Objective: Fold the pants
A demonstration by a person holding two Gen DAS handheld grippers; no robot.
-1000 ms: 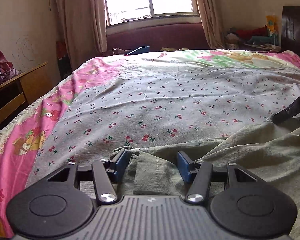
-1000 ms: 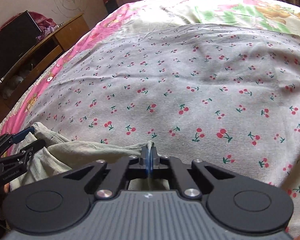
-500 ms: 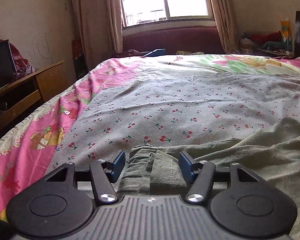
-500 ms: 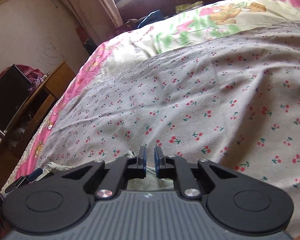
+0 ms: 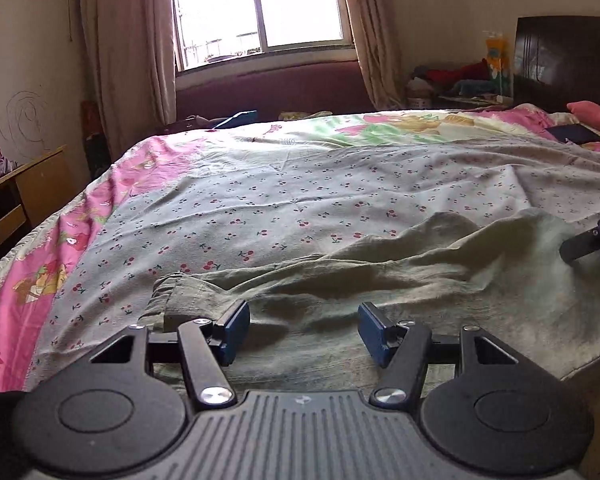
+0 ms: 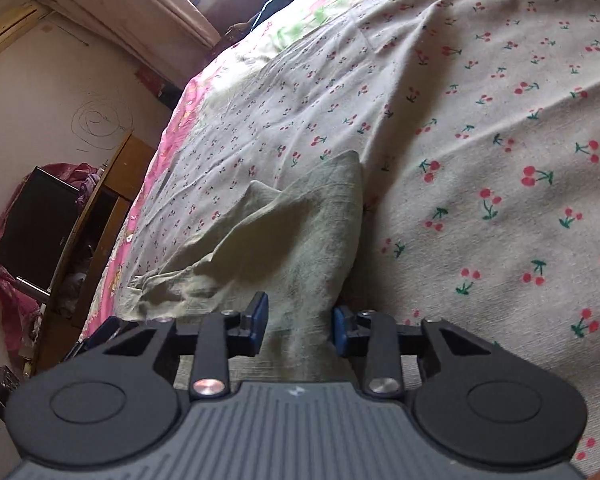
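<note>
- The pants (image 5: 400,280), faded olive and rumpled, lie on the cherry-print sheet (image 5: 300,200) under and ahead of both claws.
- The left gripper (image 5: 304,334) tips downward, jaws spread, gripping nothing (cuff ahead-left).
- The right gripper (image 6: 298,326), rolled sideways, has just been narrowing; it straddles a raised fold without pinching.

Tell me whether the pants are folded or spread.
Spread, rumpled: the pants lie in one loose layer across the bed, no neat fold showing.

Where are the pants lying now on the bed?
In the left wrist view the pants lie spread on the cherry-print sheet along the near edge of the bed, just ahead of the camera.
</note>
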